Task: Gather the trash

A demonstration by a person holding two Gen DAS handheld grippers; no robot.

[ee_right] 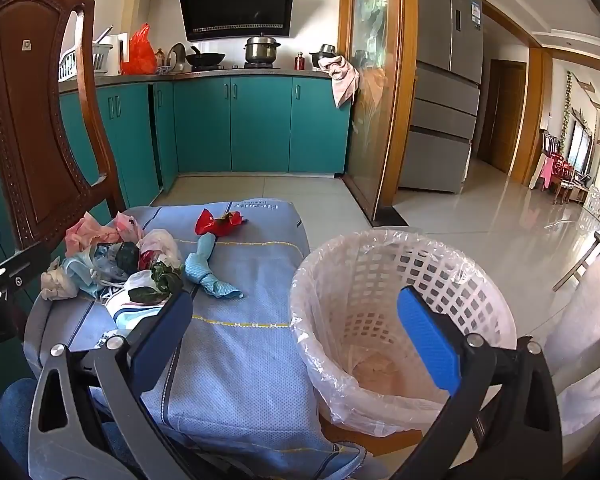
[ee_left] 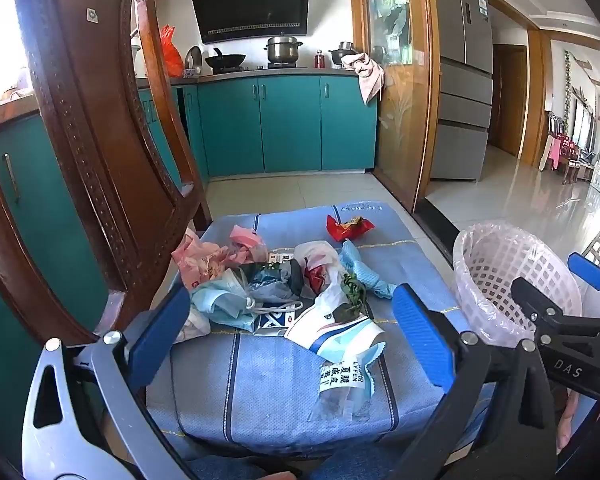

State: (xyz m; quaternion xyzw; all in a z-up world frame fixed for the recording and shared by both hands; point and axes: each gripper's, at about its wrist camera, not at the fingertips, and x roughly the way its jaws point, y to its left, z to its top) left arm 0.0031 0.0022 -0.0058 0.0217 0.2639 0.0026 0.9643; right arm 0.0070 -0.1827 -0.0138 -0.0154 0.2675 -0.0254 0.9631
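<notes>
Straight ahead of your left gripper [ee_left: 292, 332], the trash pile [ee_left: 276, 292] sits heaped on the blue cloth [ee_left: 260, 392], framed between its wide-spread, empty jaws. That makes your left hand the nearer one; the closest piece looks to be the white-and-blue wrapper [ee_left: 339, 336], lying roughly crosswise to the fingers. Your right gripper [ee_right: 296, 336] is also spread wide and holds nothing; it points at the lined white basket [ee_right: 403, 320], which stands just beside the cloth on its right. A red wrapper [ee_left: 347, 226] lies apart, at the far edge. The cloth covers a low, soft-looking surface, with a carved wooden chair [ee_left: 100, 120] close on the left and teal kitchen cabinets [ee_left: 288, 124] beyond.
</notes>
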